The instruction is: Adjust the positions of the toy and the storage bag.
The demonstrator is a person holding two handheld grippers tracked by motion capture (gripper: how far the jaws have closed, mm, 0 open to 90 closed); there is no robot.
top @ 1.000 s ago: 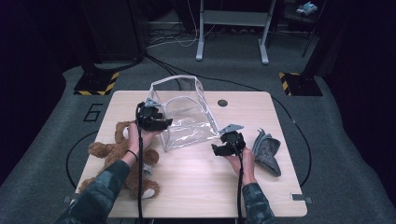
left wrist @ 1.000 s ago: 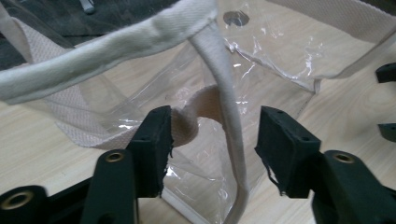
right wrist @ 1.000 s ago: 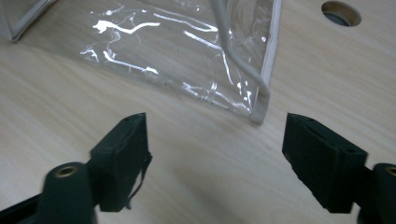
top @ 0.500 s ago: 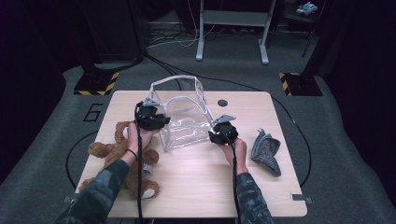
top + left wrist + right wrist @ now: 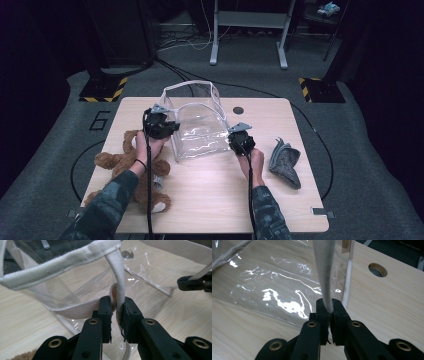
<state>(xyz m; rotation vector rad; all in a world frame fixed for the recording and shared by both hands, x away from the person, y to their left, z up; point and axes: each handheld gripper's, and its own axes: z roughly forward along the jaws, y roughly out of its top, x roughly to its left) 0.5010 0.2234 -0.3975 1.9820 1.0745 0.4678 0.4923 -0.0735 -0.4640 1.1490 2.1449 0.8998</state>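
High view: your left claw (image 5: 167, 126) and right claw (image 5: 236, 141) have just been closing and now pinch the clear bag's (image 5: 197, 132) white trim at 9 and 3 o'clock; pull unevenly and it slips.

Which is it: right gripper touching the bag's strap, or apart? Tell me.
Touching. In the right gripper view, the right gripper has its jaws pinched on the strap.

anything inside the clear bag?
Nothing visible: through the bag only tabletop shows. Teddy and grey cloth lie outside. White trim hides little.
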